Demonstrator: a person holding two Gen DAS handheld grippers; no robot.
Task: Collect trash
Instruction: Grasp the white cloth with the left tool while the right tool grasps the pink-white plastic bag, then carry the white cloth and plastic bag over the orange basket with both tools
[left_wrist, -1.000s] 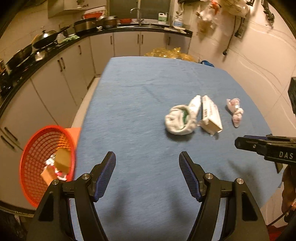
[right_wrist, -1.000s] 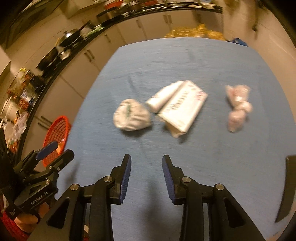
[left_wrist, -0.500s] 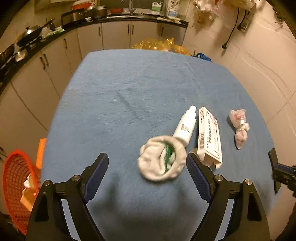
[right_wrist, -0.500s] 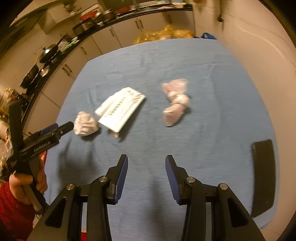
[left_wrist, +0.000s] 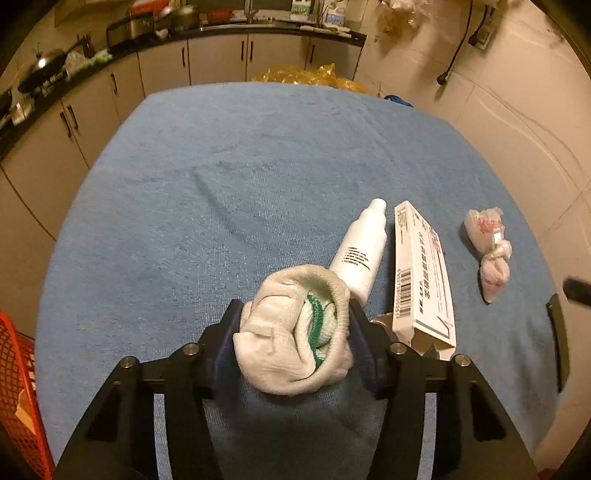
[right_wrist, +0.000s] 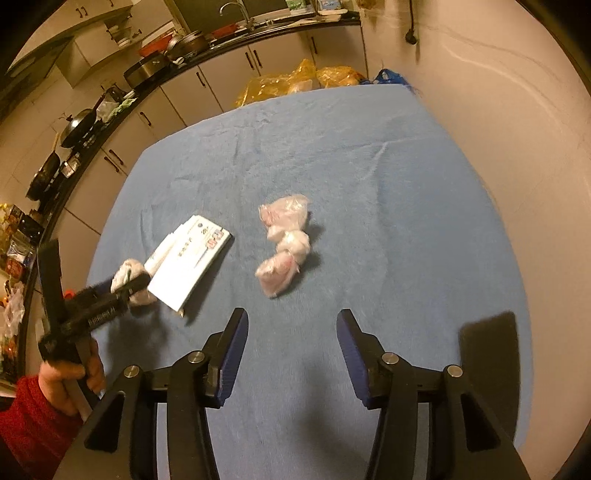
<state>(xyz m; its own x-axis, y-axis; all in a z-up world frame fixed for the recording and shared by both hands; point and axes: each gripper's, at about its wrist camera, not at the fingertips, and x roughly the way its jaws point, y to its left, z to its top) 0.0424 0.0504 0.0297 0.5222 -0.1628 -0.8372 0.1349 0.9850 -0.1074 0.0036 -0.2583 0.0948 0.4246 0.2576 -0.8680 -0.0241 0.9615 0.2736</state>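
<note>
1. Left wrist view: the left gripper (left_wrist: 293, 328) has just been closing, and its two blue-padded jaws now press on both sides of the rolled white cloth bundle with green stripes (left_wrist: 295, 332), which lies on the blue cloth-covered table (left_wrist: 221, 177).
2. I judge this bundle to be soft and light. It will squash under the pads, so a hold across its thick middle, as now, seems safest; a hold on a loose edge may let it unroll.
3. Just behind it lies a white plastic bottle (left_wrist: 364, 247) with small black print that I cannot read. Beside the bottle is a long white cardboard box (left_wrist: 421, 277) with a barcode and a line of East Asian characters, too small to read surely. The box looks stiff and light, with one end torn open.
4. Further right is a knotted clear plastic bag with pink content (left_wrist: 489, 254), probably light and slippery. At the left edge a part of the orange mesh basket (left_wrist: 18, 387) is seen, well apart from the bundle.
5. Right wrist view: the right gripper (right_wrist: 291, 347) has just been opening; its jaws stand apart with nothing between them, near the knotted bag (right_wrist: 284, 245).
6. The left gripper (right_wrist: 125, 284) shows here at the bundle (right_wrist: 129, 273), held by a hand (right_wrist: 70, 380) with a red sleeve (right_wrist: 33, 424). White lettering on its body is blurred.
</note>
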